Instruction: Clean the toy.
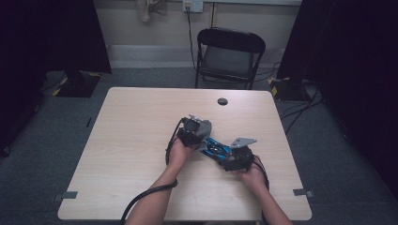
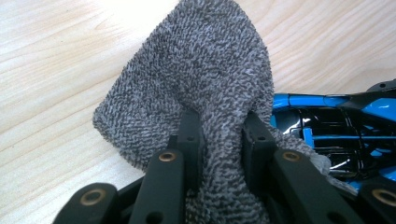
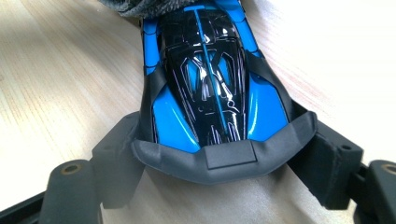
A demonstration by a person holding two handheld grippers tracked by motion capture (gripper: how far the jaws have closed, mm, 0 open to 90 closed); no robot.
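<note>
- Clenching a bunched grey terry cloth (image 2: 205, 74), the left gripper (image 1: 190, 133) presses it against the toy car's far end, apparently for wiping.
- Grasping the blue-and-black toy car (image 3: 210, 79) by its grey bumper end, the right gripper (image 1: 237, 157) steadies it near the table's (image 1: 136, 140) near right edge.

The cloth (image 2: 201, 79) is grey terry, rough and looped. The toy car (image 3: 210, 79) looks like glossy plastic, blue and black, with a matt dark grey end piece. The table (image 1: 141, 122) is pale wood-grain, smooth and matt. The gripper jaws are matt black plastic.
</note>
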